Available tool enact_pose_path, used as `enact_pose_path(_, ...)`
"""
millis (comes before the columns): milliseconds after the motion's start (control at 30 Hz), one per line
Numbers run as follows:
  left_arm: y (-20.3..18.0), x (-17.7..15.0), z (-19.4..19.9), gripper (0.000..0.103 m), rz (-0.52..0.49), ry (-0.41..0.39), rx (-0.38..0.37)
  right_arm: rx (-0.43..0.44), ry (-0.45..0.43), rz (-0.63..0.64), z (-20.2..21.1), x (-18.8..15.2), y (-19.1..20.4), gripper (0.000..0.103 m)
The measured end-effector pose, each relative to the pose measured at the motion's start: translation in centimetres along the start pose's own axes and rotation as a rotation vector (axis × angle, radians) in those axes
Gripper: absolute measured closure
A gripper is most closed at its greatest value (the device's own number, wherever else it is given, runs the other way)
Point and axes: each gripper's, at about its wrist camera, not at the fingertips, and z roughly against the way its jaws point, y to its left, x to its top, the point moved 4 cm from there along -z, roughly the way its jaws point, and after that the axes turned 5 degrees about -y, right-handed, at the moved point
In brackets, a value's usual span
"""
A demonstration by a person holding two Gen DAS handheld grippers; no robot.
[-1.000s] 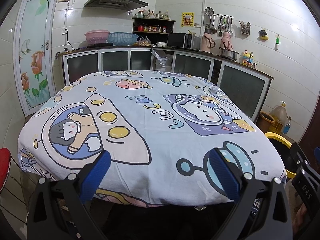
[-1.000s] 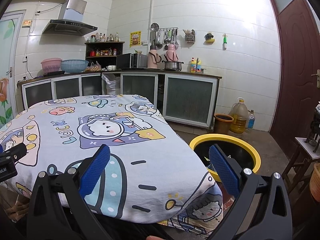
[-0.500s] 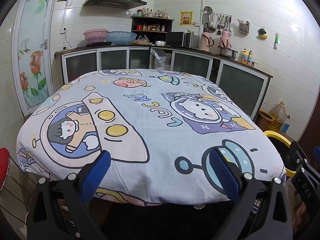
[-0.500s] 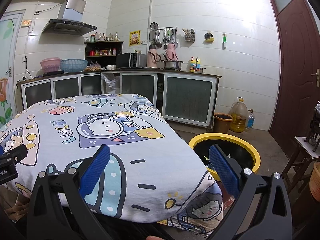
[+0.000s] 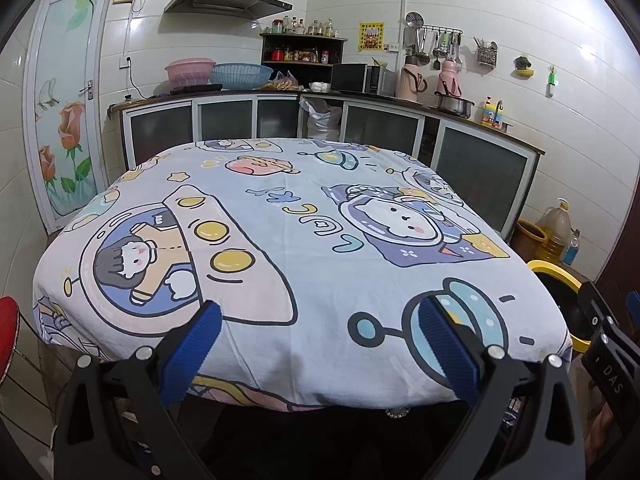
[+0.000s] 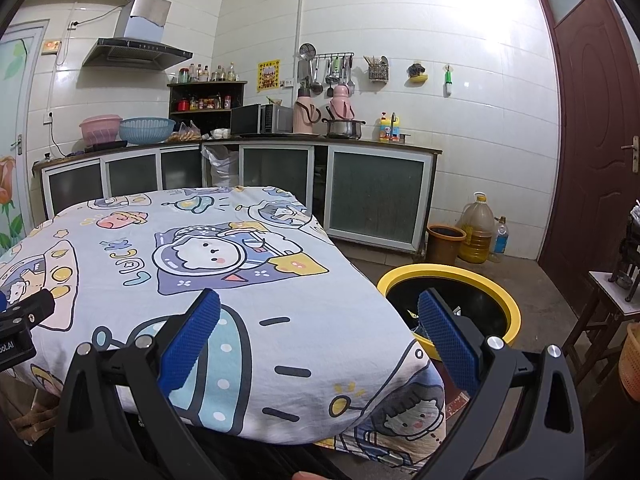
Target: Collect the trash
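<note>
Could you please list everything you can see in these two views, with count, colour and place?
Table: one, covered by a pale blue cartoon-print cloth, centre; no trash visible on it.
Trash bin: one, yellow rim with a black inside, on the floor at the table's right.
Basins: two, pink and blue, on the left counter.
Microwave: one, dark, at the counter corner.
Thermos flasks: two, pink, beside a steel pot.
Oil jug: one, yellow, on the floor by a brown pot.
Door: one, dark red, right.
Left hand-held gripper: blue pads, open, empty.
Right hand-held gripper: blue pads, open, empty.
</note>
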Motion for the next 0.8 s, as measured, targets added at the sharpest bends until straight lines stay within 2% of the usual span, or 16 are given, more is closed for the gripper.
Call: enact_pose_path(800, 0.34, 0.09, -0.31, 0.008, 0.003, 0.012, -0.018, 0.0, 0.002, 0.0, 0.04, 0.1, -0.01, 0.008)
